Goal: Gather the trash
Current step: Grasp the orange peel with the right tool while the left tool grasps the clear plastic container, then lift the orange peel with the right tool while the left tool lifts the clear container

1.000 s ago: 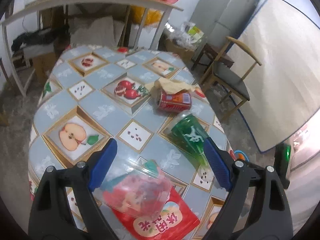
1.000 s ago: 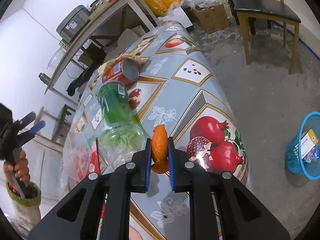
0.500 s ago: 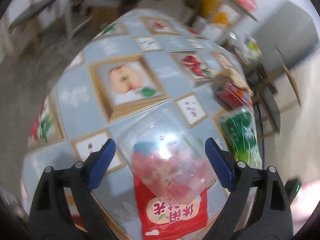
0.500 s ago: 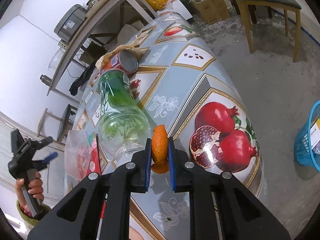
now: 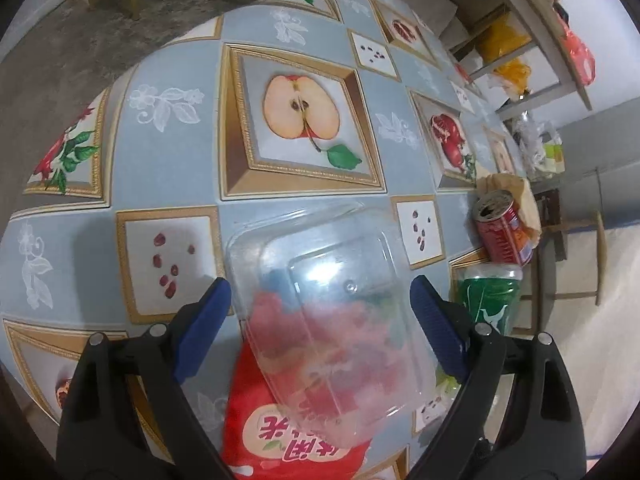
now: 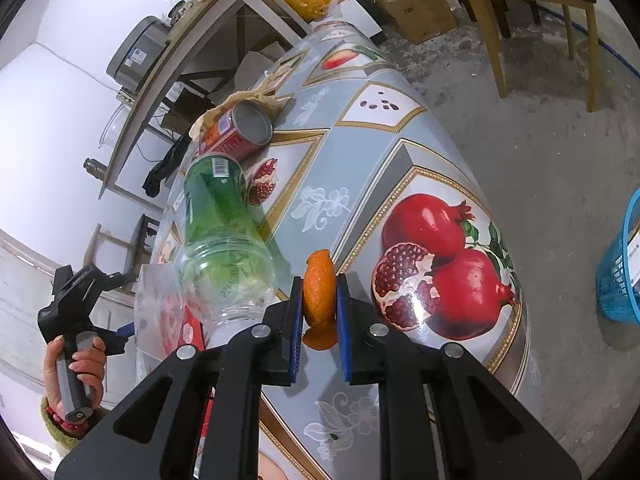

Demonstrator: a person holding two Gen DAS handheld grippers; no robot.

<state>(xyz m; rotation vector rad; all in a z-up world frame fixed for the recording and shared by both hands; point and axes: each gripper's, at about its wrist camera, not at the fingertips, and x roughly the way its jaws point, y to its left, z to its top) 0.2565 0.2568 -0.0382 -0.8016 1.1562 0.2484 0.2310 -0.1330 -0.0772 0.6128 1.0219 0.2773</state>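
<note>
Clamped on a curl of orange peel [image 6: 319,290], the right claw [image 6: 319,312] holds its scrap just above the fruit-print tablecloth [image 6: 360,184], while the left claw [image 5: 320,320] hangs with its blue pads spread wide on either side of a clear plastic clamshell box [image 5: 328,312], neither pad appearing to touch it. Beneath that box, toward the claw's base, lies a red snack packet [image 5: 256,432]; the box itself looks empty, the red seen through it seemingly the packet's print, though the blur makes that uncertain. Just left of the peel-holding claw a green plastic bottle [image 6: 220,224] lies on its side, apparently empty apart from its tinted wall, and beyond it a red drinks can [image 6: 236,132] lies on its side against crumpled brown paper [image 6: 224,106], its contents not visible from here. Far right of the same claw, down on the concrete floor, stands a blue mesh bin [image 6: 620,276] with some packaging already in it, the likely home for the peel. The risks, as they look: the thin, springy box could buckle or skid off the slick packet when squeezed; the peel, pinched only by its middle, could slip out on the way to the bin; and a careless swing might set the bottle rolling off the table edge.
</note>
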